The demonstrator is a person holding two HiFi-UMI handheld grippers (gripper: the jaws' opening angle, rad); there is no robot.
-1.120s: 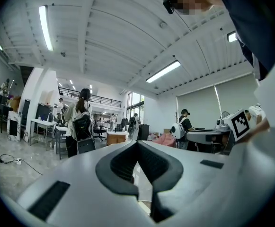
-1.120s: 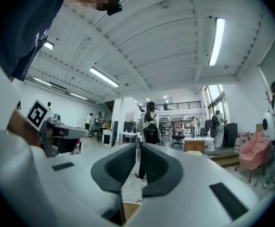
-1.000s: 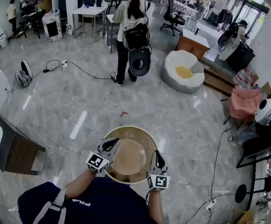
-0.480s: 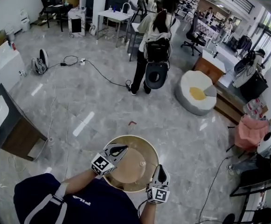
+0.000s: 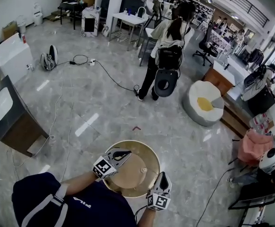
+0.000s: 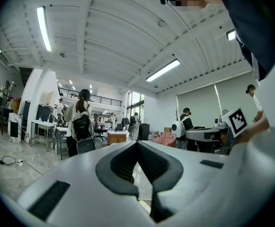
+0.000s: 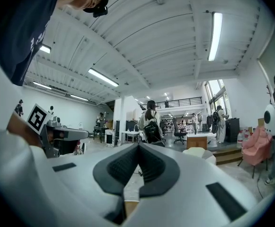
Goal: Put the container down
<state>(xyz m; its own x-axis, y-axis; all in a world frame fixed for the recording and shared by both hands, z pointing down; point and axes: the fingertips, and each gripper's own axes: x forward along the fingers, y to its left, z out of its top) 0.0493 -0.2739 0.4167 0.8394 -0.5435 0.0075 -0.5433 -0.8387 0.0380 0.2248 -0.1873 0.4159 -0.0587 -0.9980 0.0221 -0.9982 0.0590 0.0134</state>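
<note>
A round tan container (image 5: 132, 170) with a small knob inside hangs above the grey marble floor, close to the person's body. My left gripper (image 5: 126, 152) is shut on its near-left rim and my right gripper (image 5: 163, 176) is shut on its right rim. In the left gripper view the jaws (image 6: 138, 148) meet at their tips, with a pale sliver of the rim low between them. The right gripper view shows the right gripper (image 7: 138, 148) the same way, jaws together and a tan strip of rim (image 7: 130, 207) at their base. The container's underside is hidden.
A person with a backpack (image 5: 168, 51) stands ahead, carrying a black seat. A white beanbag (image 5: 203, 103) lies at the right and a dark cabinet (image 5: 12, 119) at the left. Cables (image 5: 106, 74) cross the floor. A small red scrap (image 5: 136, 128) lies just beyond the container.
The head view has swung left, so the room has slid right in the picture. The container and both grippers sit a little lower and further right; both grips are unchanged.
</note>
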